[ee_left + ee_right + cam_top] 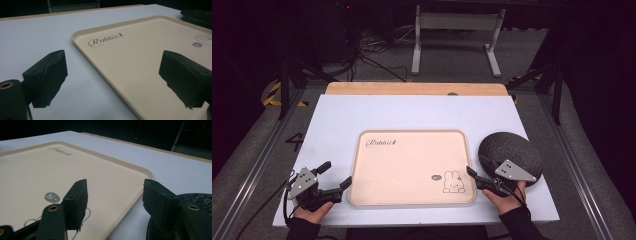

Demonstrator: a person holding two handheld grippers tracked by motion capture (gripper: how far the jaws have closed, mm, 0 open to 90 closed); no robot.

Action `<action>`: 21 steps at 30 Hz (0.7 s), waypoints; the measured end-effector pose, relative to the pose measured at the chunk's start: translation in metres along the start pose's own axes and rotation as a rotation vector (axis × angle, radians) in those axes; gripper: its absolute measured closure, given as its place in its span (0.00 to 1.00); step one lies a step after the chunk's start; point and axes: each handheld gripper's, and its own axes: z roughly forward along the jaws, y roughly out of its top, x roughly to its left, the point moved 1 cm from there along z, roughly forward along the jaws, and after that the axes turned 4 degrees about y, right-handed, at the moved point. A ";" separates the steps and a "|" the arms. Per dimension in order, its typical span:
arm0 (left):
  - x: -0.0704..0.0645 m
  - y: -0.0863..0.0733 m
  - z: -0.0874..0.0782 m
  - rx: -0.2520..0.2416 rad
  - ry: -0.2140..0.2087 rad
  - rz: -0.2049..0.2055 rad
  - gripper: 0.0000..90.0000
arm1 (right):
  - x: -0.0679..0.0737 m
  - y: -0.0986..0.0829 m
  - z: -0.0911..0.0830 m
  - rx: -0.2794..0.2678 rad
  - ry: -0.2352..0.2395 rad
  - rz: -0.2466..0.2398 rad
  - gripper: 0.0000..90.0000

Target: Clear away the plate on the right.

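Beige tray lettered "Rabbit" and "hi~", left gripper and right gripper both gaping, empty.

Beige tray sits flat mid-table, empty, with "Rabbit" script in one corner and a little bunny drawing in the opposite one. Dark round plate lies just beside its right edge.

Dim room, grey floor, cables, white metal stand behind table.
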 end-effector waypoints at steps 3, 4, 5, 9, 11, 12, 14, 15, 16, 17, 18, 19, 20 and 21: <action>0.000 0.000 0.000 -0.001 -0.001 0.000 0.10 | 0.000 0.001 -0.001 -0.002 0.001 -0.004 0.43; -0.001 0.000 0.000 -0.002 0.000 -0.005 0.10 | 0.000 0.002 -0.002 -0.008 0.003 -0.008 0.43; 0.000 0.000 0.000 0.003 0.000 -0.006 0.10 | 0.000 0.004 -0.003 -0.013 0.002 -0.010 0.43; -0.001 0.001 0.002 0.015 -0.009 -0.006 0.10 | 0.001 0.009 -0.009 -0.014 0.000 -0.028 0.44; -0.001 0.002 0.002 0.018 -0.016 -0.010 0.10 | 0.001 0.012 -0.013 -0.006 -0.001 -0.045 0.45; -0.001 0.002 0.003 0.019 -0.019 -0.012 0.10 | 0.002 0.014 -0.015 -0.004 -0.003 -0.057 0.45; 0.001 0.003 0.003 0.014 -0.016 -0.026 0.10 | 0.002 0.018 -0.021 0.002 -0.015 -0.092 0.45; 0.002 0.003 0.003 0.013 -0.017 -0.029 0.10 | 0.003 0.020 -0.025 0.005 -0.026 -0.110 0.45; 0.002 0.003 0.003 0.013 -0.017 -0.029 0.10 | 0.003 0.020 -0.025 0.005 -0.026 -0.110 0.45; 0.003 0.004 0.003 0.007 -0.013 -0.036 0.10 | 0.003 0.021 -0.027 0.006 -0.033 -0.131 0.46; 0.003 0.004 0.003 0.007 -0.010 -0.044 0.10 | 0.002 0.023 -0.031 0.012 -0.042 -0.148 0.47; 0.004 0.004 0.003 0.004 -0.010 -0.046 0.10 | 0.002 0.024 -0.035 0.020 -0.047 -0.160 0.47; 0.004 0.004 0.003 0.004 -0.009 -0.045 0.10 | 0.001 0.025 -0.037 0.023 -0.050 -0.170 0.48; 0.005 0.005 0.003 0.006 -0.006 -0.046 0.10 | 0.000 0.025 -0.039 0.027 -0.054 -0.178 0.48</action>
